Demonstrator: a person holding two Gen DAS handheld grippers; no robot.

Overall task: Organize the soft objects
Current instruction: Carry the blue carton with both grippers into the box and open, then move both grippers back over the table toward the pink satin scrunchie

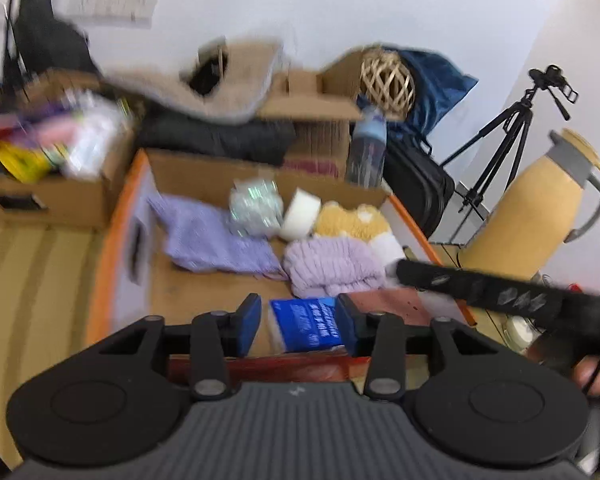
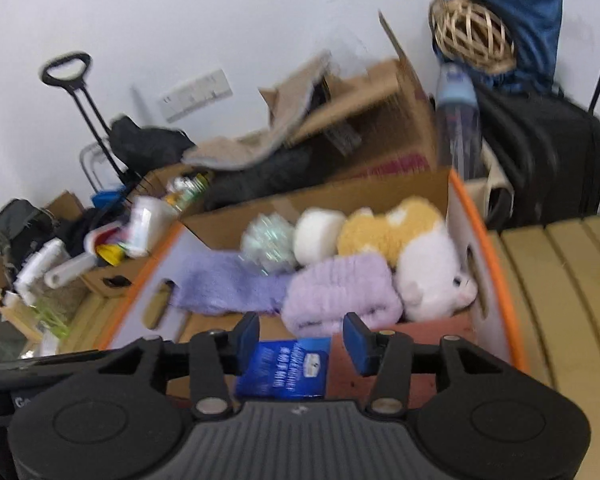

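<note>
Slatted wooden surface (image 2: pixel 556 280) against white wall, clutter behind. Orange-edged box (image 2: pixel 500 264) holds the soft objects (lilac towel (image 2: pixel 340 292), plush (image 2: pixel 432 280)). Left gripper (image 1: pixel 298 320), right gripper (image 2: pixel 300 340): jaws spread, empty.

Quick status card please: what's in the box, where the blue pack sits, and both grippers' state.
container: cardboard box with orange edge, on a slatted wooden surface
contents, back row: shiny crinkly bundle, white roll, yellow and white plush
contents, front: flat purple cloth, rolled lilac towel
blue pack: at the box's near edge, seen between the right gripper's fingers, not pinched
left gripper: open, holding nothing
right gripper: open, holding nothing
image quality: motion blur in both views
</note>
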